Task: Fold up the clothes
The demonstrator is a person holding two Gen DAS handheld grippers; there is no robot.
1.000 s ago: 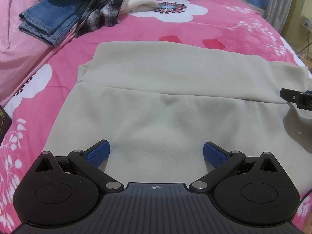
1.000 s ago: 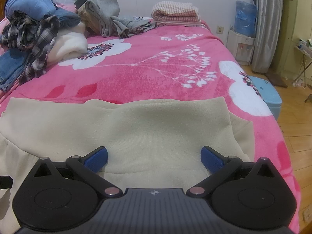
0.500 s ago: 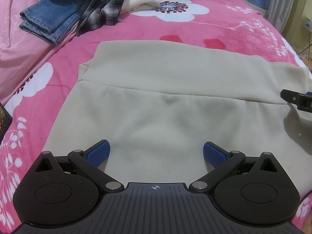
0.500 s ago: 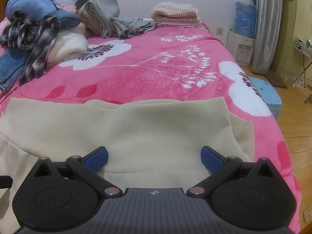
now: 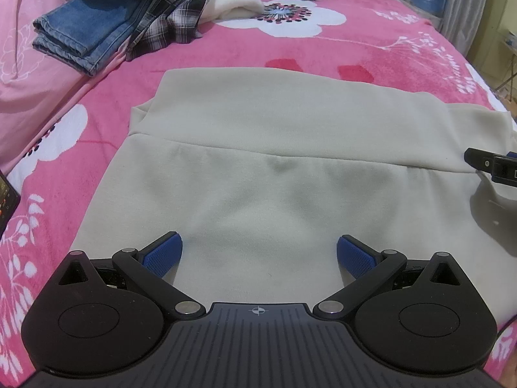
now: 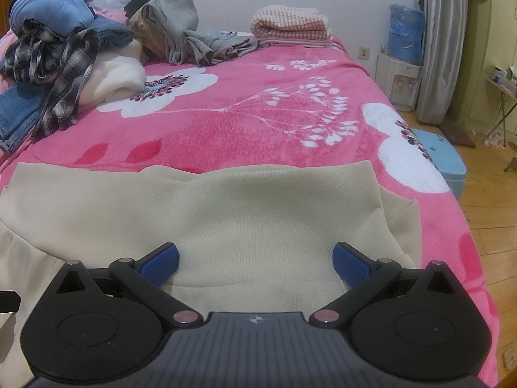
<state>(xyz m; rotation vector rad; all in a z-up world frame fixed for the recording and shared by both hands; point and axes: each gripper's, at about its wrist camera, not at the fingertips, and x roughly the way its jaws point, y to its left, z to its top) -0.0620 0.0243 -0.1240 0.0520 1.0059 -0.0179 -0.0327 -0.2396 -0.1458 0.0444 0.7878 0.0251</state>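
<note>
A cream garment (image 5: 274,148) lies flat on the pink flowered blanket (image 5: 355,42), its far part folded over toward me as a band. My left gripper (image 5: 258,255) hovers open over the garment's near left portion, blue pads wide apart, nothing between them. In the right wrist view the same cream garment (image 6: 242,207) fills the foreground, with a doubled corner at its right end. My right gripper (image 6: 255,263) is open above it and holds nothing. The tip of the right gripper (image 5: 494,166) shows at the right edge of the left wrist view.
Folded jeans (image 5: 84,35), a plaid shirt (image 5: 171,16) and a white fleece (image 6: 116,80) are piled at the back left. Grey clothes (image 6: 181,35) and a checked folded towel (image 6: 290,27) lie by the wall. A dark phone (image 5: 6,200) sits at the left; a blue stool (image 6: 442,158) stands beside the bed.
The left wrist view has shifted slightly, with the clothes pile sliding up and left in frame. The garment and both grippers' openings look unchanged.
</note>
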